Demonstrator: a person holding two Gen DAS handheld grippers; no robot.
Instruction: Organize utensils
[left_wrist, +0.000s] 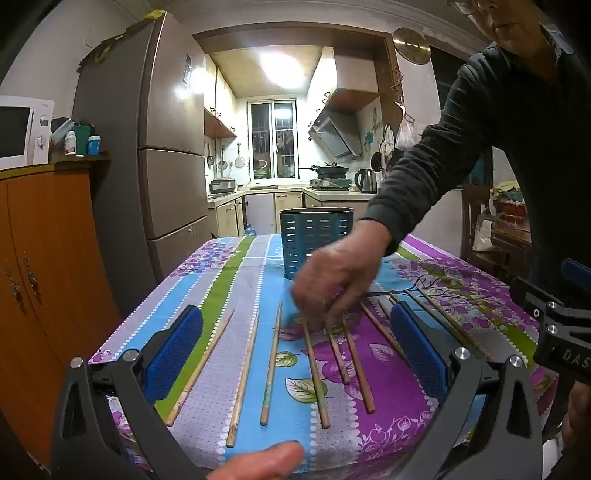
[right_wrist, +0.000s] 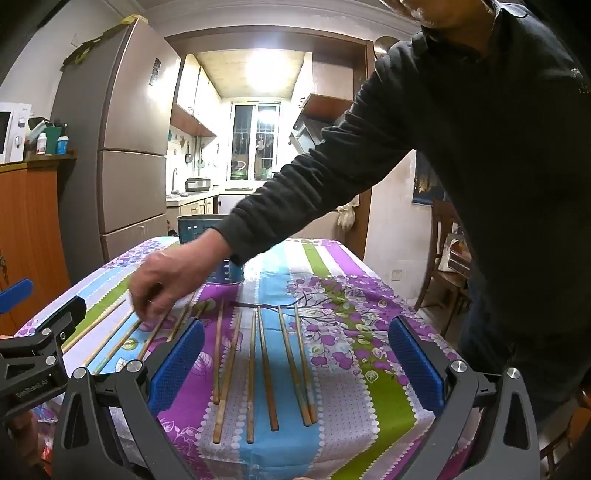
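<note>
Several wooden chopsticks (left_wrist: 273, 365) lie side by side on the flowered tablecloth (left_wrist: 229, 266); more chopsticks (right_wrist: 266, 369) show in the right wrist view. A blue slotted utensil holder (left_wrist: 314, 240) stands upright at the far middle of the table; it also shows in the right wrist view (right_wrist: 229, 271), partly hidden by an arm. My left gripper (left_wrist: 295, 347) is open and empty above the near chopsticks. My right gripper (right_wrist: 295, 358) is open and empty above its chopsticks. A bare hand (left_wrist: 336, 280) reaches in and touches the chopsticks.
A person in a dark sweater (right_wrist: 480, 147) leans over the table from the right. A fridge (left_wrist: 162, 147) and an orange cabinet (left_wrist: 44, 277) stand to the left. A wooden chair (right_wrist: 443, 258) stands at the right. The table's near edge lies just below the grippers.
</note>
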